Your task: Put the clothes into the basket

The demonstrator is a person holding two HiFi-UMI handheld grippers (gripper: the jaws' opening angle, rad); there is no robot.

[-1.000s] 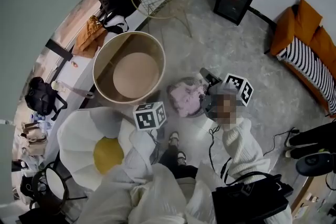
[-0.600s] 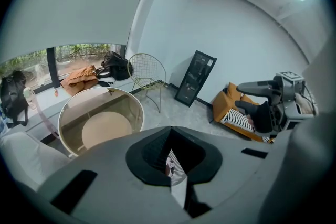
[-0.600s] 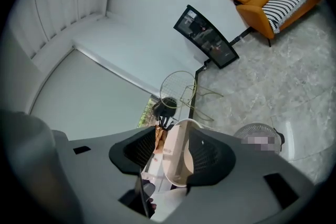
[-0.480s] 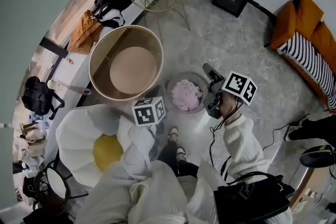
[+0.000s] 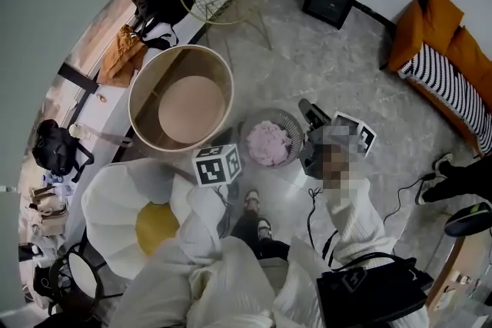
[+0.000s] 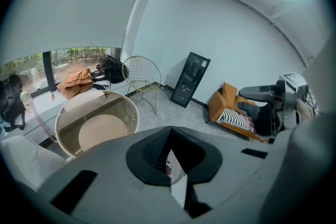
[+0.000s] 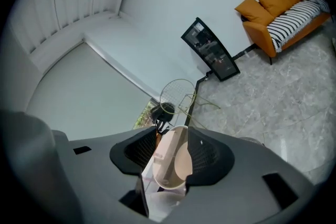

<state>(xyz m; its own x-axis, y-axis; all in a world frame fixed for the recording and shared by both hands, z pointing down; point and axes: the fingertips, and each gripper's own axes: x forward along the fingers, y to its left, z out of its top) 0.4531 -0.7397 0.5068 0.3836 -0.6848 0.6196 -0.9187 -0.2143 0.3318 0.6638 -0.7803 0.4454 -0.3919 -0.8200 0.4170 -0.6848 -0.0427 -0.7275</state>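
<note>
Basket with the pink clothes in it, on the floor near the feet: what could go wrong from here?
1. The pink clothes are heaped about level with the rim of the basket. Pushing more in may spill some over the side.
2. The basket stands close to the person's shoes, so a step forward could knock it.
3. The open round tub sits right beside the basket. A dropped garment might land in the tub instead.

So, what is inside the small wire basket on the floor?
In the wire basket lie pink clothes, heaped and filling most of it. The basket's bottom, and anything under the heap, is covered and cannot be seen.
</note>
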